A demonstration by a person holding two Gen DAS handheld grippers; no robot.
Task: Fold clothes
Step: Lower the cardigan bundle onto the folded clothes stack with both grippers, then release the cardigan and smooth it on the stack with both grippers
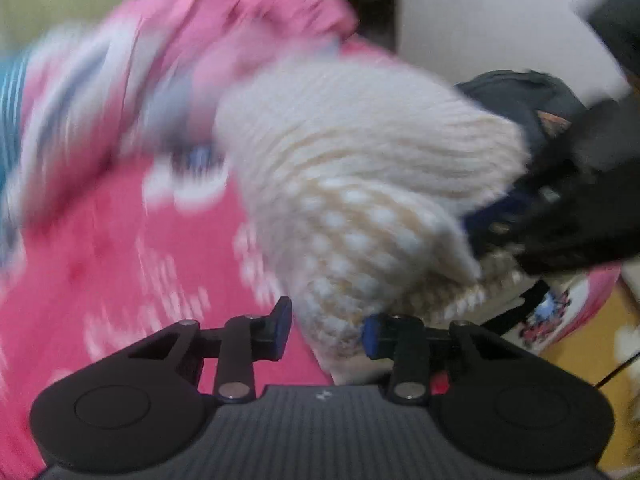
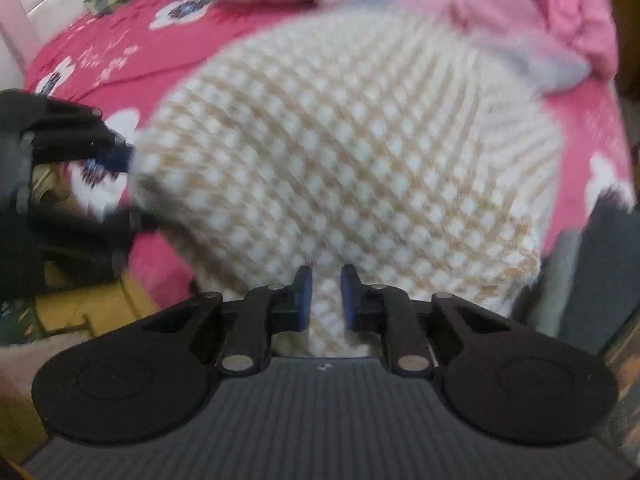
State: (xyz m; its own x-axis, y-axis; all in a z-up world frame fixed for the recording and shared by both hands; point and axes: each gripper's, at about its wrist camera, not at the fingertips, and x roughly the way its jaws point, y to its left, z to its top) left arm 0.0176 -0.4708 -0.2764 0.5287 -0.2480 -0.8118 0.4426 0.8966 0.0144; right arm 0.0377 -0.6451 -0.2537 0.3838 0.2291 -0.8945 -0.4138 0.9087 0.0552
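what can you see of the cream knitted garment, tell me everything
The cream knitted garment looks like thick wool in off-white with a beige, dotted waffle-like stitch and a plainer ribbed part. It is bunched and lifted over a pink floral bedsheet, blurred by motion. The right gripper is shut on a narrow fold of it. The left gripper has knit between its fingers, but its left pad stands clear of it. Sleeves or neckline cannot be made out.
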